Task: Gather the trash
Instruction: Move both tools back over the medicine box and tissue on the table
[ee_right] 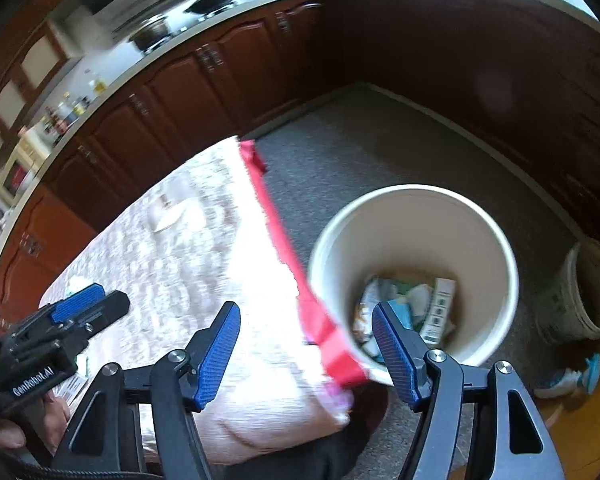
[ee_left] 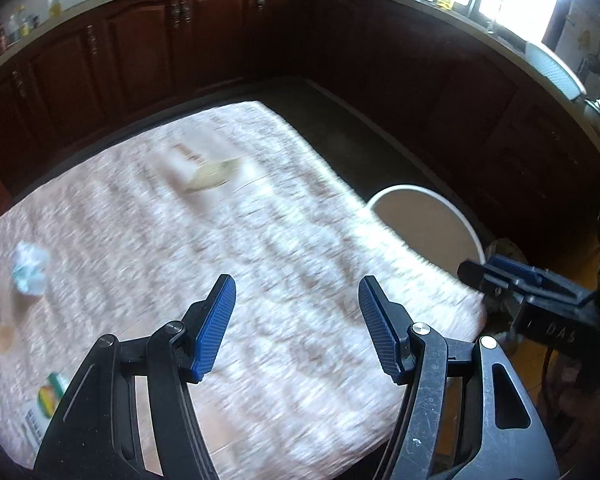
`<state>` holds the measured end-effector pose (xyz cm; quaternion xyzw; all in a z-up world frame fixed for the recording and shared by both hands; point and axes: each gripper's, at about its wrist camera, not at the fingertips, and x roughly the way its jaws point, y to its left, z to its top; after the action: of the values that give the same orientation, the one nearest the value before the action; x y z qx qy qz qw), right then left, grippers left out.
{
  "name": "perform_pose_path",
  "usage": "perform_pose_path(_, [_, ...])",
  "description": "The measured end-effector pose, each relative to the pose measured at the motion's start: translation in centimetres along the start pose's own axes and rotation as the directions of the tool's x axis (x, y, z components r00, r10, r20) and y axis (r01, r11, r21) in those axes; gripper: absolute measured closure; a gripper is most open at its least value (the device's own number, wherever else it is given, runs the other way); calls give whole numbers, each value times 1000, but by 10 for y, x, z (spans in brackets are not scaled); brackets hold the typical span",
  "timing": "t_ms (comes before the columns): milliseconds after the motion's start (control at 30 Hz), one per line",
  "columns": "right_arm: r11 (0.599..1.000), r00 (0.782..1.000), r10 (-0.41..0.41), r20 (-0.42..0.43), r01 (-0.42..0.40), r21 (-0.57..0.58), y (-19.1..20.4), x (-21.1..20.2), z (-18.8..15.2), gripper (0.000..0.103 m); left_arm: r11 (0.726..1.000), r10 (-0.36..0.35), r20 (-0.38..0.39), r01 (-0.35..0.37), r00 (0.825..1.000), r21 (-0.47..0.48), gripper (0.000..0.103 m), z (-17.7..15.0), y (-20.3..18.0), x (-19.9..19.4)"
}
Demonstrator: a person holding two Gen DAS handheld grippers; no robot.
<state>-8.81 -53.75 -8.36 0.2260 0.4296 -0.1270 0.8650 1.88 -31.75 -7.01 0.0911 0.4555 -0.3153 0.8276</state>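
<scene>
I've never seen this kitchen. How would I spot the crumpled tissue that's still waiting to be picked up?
Start at the table with the pale lacy cloth, in front of the dark wooden cabinets. Follow its left side to the crumpled tissue lying alone on the cloth. It is a white and pale blue wad, unlike the flat yellowish scrap farther back or the printed packet at the near edge.

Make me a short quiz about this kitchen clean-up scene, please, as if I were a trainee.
1. True or false: the white bin already holds some trash.
2. Which is open, the left gripper or the right gripper?
3. What lies on the table near its left edge, seen from the left wrist camera?

Key:
1. True.
2. Both; neither holds anything.
3. A crumpled tissue, white and pale blue.
</scene>
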Motion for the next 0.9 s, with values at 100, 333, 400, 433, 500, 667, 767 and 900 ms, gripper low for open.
perform_pose_path(100, [999,999,30,-16,-31,-43,24,7,-3,37,999,27,-24,-28,999,-24,40,-19,25,-6])
perform_pose_path(333, [986,994,89,-64,-97,-135,72,24,-10,36,994,69,-91,-77,993,-80,40,-67,77,-25])
perform_pose_path(400, [981,992,103,-76,-114,-155,86,29,-11,36,989,89,-119,-103,989,-111,40,-79,95,-27])
perform_pose_path(433, [979,991,110,-81,-121,-161,91,30,-11,35,986,97,-130,-112,987,-120,40,-82,99,-25])
perform_pose_path(500, [975,989,120,-90,-135,-177,103,34,-12,35,980,109,-153,-132,982,-150,40,-89,113,-22])
perform_pose_path(667, [957,982,144,-119,-169,-234,139,44,-14,35,953,131,-166,-170,977,-250,40,-93,157,-11])
perform_pose_path(767, [946,979,153,-136,-185,-267,157,49,-16,35,928,160,-167,-206,973,-312,40,-87,189,-7])
perform_pose_path(900, [936,972,164,-170,-208,-284,179,63,-16,34,885,207,-162,-256,965,-389,40,-77,234,-7])
